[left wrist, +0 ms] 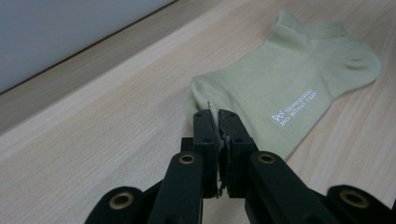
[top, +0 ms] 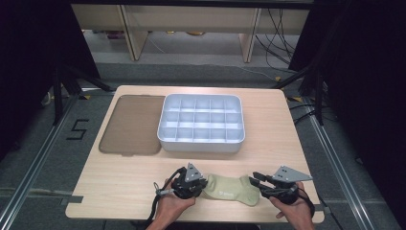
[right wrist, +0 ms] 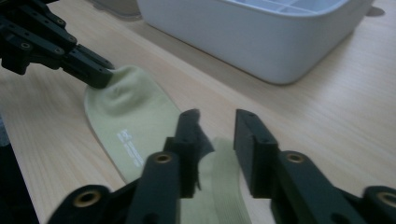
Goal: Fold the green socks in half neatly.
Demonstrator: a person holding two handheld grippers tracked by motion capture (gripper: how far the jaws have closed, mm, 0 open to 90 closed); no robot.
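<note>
Pale green sock [top: 229,190] flat on the wooden surface [top: 119,177], between both grippers. Left gripper [left wrist: 218,122] jaws pressed together at the toe edge, possibly pinching fabric. Right gripper [right wrist: 217,122] jaws apart, over the cuff end. White divided tray [right wrist: 261,37] beyond the right jaws.

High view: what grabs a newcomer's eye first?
The pale green sock lying flat at the table's near edge, between the two grippers. The left gripper is shut on its toe end, and the right gripper stands open over its cuff end. Behind it sits a white compartment tray, with a brown lid flat beside it.
</note>
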